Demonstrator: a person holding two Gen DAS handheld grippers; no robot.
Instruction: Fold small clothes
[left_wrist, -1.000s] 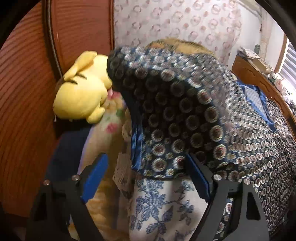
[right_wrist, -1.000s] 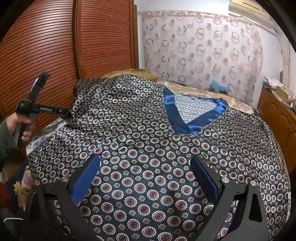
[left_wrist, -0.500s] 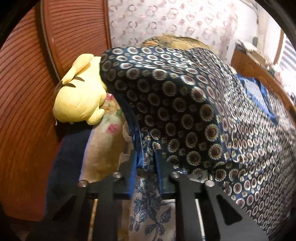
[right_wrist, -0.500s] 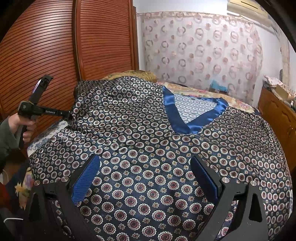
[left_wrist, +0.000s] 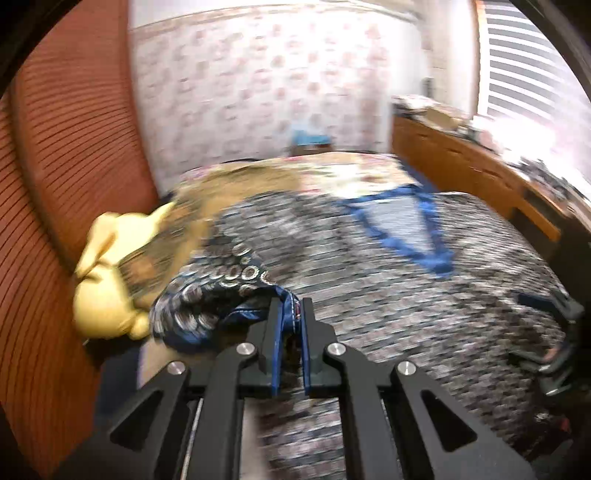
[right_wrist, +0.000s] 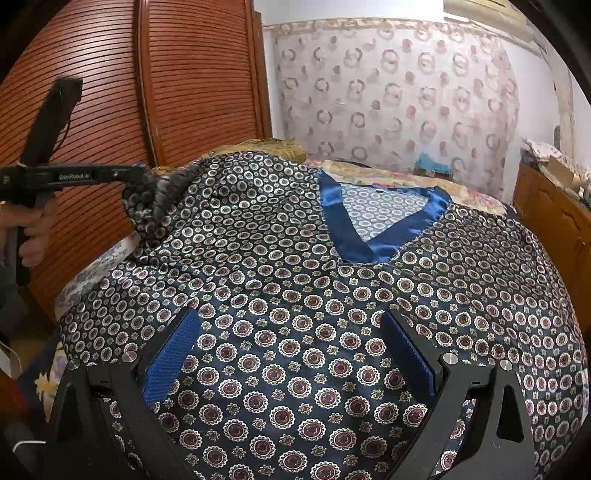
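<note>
Over on the left a hand (right_wrist: 31, 236) grips the handle of the left gripper (left_wrist: 290, 314), whose black body reaches in level from the frame edge in the right wrist view. Its jaws have just been closing, and the two fingers (left_wrist: 271, 332) now stand narrow with a bunched edge of the patterned shirt (right_wrist: 295, 295) pinched between the blue pads. That pinched part, the shirt's left sleeve end, is lifted clear of the bed (right_wrist: 369, 177) and hangs twisted from the tips, blurred in both views. Just left of it, against the slatted wooden wardrobe doors (right_wrist: 110, 110), lies a yellow plush toy (left_wrist: 107, 288).

The rest of the shirt lies spread flat across the bed, front up, dark blue with small round medallions, its bright blue V-neck band (right_wrist: 351, 236) toward the far side. Beyond it hangs a pale curtain (right_wrist: 399, 99) printed with rings.

Nearer and to the right, the right gripper (right_wrist: 291, 347) hovers over the lower middle of the shirt, its fingers spread wide, nothing between the blue pads but flat cloth beneath. I cannot tell whether the tips touch the fabric. At the far right stands a wooden cabinet (right_wrist: 554, 221) with clutter on top
</note>
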